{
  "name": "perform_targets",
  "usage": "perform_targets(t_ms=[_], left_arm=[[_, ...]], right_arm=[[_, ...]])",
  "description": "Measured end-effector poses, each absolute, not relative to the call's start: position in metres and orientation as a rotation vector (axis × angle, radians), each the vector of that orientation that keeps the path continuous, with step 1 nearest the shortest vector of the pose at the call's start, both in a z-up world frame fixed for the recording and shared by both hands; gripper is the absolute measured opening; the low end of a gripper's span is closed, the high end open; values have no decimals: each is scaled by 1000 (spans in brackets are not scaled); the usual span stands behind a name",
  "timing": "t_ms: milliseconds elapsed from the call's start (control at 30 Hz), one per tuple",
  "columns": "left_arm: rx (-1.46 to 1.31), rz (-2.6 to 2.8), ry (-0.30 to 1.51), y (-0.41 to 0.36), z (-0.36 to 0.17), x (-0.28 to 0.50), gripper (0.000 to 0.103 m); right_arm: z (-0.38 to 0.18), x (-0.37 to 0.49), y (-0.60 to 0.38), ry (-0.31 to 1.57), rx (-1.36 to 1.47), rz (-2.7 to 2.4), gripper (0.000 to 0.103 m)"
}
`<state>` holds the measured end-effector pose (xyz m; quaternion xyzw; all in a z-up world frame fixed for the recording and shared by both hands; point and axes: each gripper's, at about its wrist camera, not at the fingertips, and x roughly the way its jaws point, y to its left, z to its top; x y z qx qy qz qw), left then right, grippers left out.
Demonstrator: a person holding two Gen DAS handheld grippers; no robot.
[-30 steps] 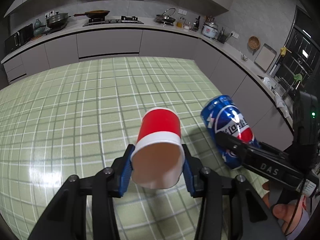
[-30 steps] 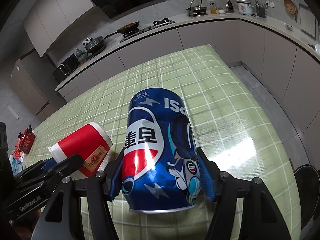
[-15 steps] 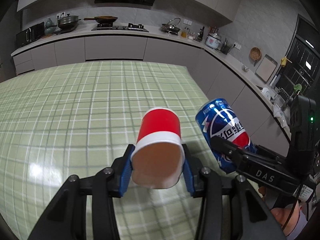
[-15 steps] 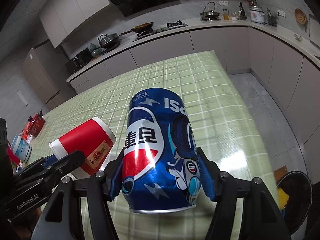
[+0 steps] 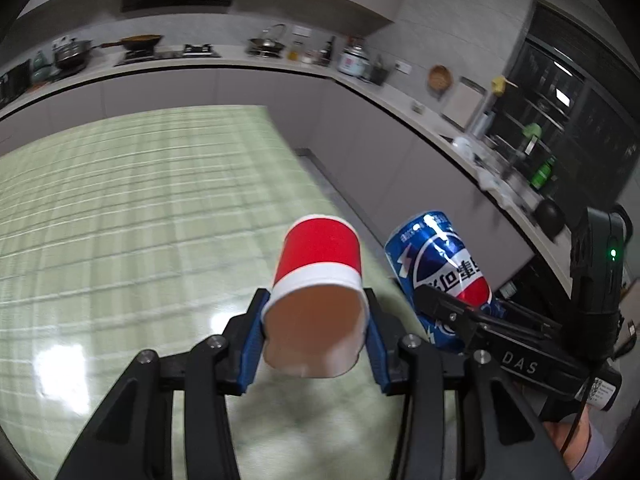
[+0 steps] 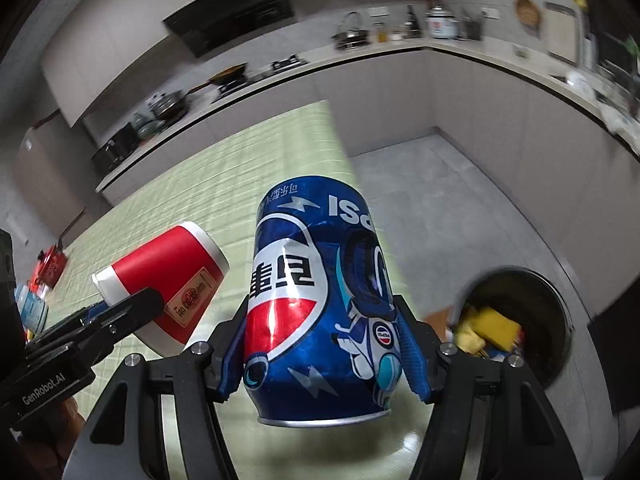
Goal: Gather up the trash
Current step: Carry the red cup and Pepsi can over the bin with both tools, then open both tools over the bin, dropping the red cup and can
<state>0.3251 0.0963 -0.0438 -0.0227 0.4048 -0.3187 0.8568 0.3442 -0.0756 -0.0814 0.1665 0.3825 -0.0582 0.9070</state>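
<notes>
My left gripper (image 5: 316, 344) is shut on a red paper cup (image 5: 318, 280) with a white band, its blue pads squeezing the cup's wide end. In the right wrist view the same red paper cup (image 6: 168, 280) shows at the left, held above the table's green checked cloth (image 6: 256, 152). A blue cola can (image 6: 320, 300), somewhat dented, sits clamped between the blue pads of my right gripper (image 6: 324, 356). From the left wrist the blue cola can (image 5: 436, 268) appears just right of the cup. A round black trash bin (image 6: 516, 320) with yellow rubbish inside stands on the floor at the lower right.
The green checked table (image 5: 140, 208) ends near both grippers, with grey floor (image 6: 440, 200) beyond its edge. Kitchen counters (image 5: 400, 96) with pots, a rice cooker and utensils run along the back and right walls. A red item (image 6: 50, 264) lies at the table's far left.
Both grippers have swept to the right across the table with the cup and can still held. The table edge, the floor and the trash bin have come into view.
</notes>
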Motion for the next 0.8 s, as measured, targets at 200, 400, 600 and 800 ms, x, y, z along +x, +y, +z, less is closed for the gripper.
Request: perform_targets(t_ms=[200, 400, 600, 800], left_arm=[[-20, -717, 837, 27, -39, 289, 46], [-49, -668, 863, -58, -54, 265, 46], [-39, -556, 958, -131, -114, 257, 47], [11, -436, 1040, -162, -184, 266, 57]], right_arm=[[-81, 289, -151, 757, 376, -167, 66], [-102, 261, -253, 803, 375, -156, 66], [-154, 259, -338, 930, 333, -107, 66], [-210, 281, -379, 1019, 307, -48, 67]])
